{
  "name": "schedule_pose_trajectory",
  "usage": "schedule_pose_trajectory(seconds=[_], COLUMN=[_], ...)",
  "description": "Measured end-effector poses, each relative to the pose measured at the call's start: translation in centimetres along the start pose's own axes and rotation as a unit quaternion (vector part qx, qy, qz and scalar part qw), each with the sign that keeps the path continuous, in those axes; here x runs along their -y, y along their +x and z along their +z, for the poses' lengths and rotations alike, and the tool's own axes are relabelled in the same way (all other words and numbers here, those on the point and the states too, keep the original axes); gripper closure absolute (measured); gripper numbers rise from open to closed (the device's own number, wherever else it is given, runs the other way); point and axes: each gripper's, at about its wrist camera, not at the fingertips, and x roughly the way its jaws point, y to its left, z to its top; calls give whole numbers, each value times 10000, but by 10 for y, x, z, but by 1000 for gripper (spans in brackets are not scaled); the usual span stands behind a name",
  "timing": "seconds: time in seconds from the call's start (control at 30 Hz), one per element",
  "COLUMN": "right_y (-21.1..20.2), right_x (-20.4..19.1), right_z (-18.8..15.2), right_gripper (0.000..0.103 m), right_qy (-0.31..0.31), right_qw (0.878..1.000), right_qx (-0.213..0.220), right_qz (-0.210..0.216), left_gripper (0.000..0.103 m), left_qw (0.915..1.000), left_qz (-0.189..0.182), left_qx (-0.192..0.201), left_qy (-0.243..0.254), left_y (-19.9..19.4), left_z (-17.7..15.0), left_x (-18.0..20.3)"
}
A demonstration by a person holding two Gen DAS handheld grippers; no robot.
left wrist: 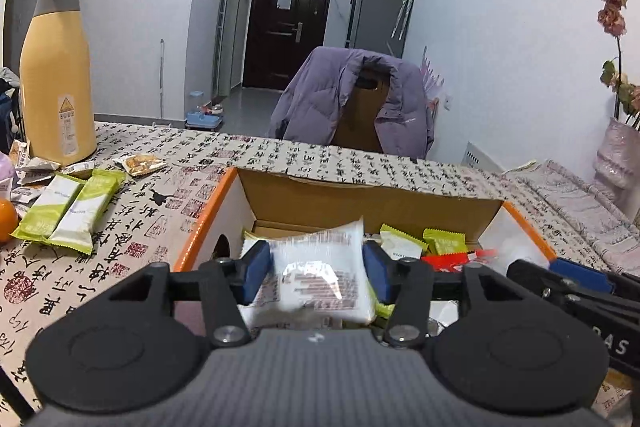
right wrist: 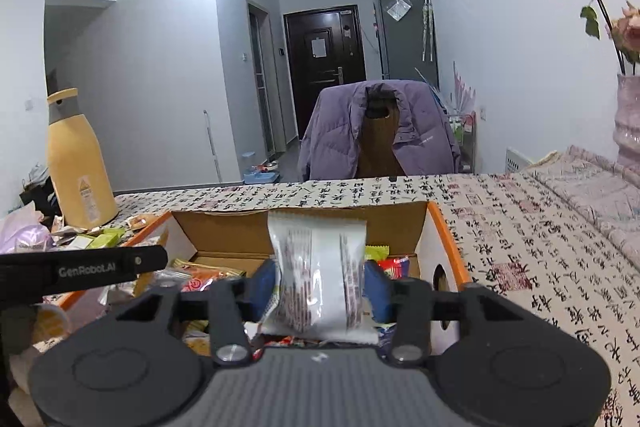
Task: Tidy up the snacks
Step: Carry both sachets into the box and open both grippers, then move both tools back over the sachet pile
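Note:
An orange-edged cardboard box (left wrist: 372,199) holds several snack packets. My left gripper (left wrist: 318,273) hovers over it, open, with a white packet (left wrist: 316,247) standing loose between the blue pads; the packet is smeared while the fingers are sharp. In the right wrist view the same box (right wrist: 224,227) lies below my right gripper (right wrist: 320,287), also open, with a white printed packet (right wrist: 316,251) upright and blurred between its pads. Two green bars (left wrist: 68,211) lie on the tablecloth left of the box. The right gripper's fingers (left wrist: 580,279) show at that view's right edge.
A tall yellow flask (left wrist: 56,67) stands at the table's back left among small wrappers, with an orange (left wrist: 6,219) nearby. A chair with a purple jacket (left wrist: 352,99) stands behind the table. A vase of dried flowers (right wrist: 628,119) sits at the right.

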Motion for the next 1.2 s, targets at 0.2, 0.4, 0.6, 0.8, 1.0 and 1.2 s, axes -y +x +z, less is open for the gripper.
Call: schedule_pose_trajectory(seconds=[0.2, 0.4, 0.6, 0.8, 1.0, 1.2], right_y=[-16, -17, -30, -58, -87, -113], right_x=[4, 6, 6, 3, 4, 4], right_z=[3, 7, 17, 25, 19, -9], right_gripper=[0, 0, 0, 0, 0, 0], right_qy=[119, 186, 187, 65, -14, -158], right_qw=[9996, 9994, 9989, 9980, 9985, 9994], right_qx=[244, 285, 428, 619, 545, 268], right_qz=[110, 107, 1, -59, -112, -173], left_gripper=[0, 0, 0, 0, 0, 0], left_qw=[9986, 9985, 9973, 9968, 9971, 9989], left_qz=[-25, -53, -78, -151, -234, -302], left_qx=[517, 514, 670, 734, 704, 339], left_qy=[-146, -181, -274, -276, -195, -111], left_y=[-19, -22, -41, -68, -99, -118], left_z=[0, 4, 15, 21, 5, -31], left_x=[-3, 1, 6, 8, 6, -3])
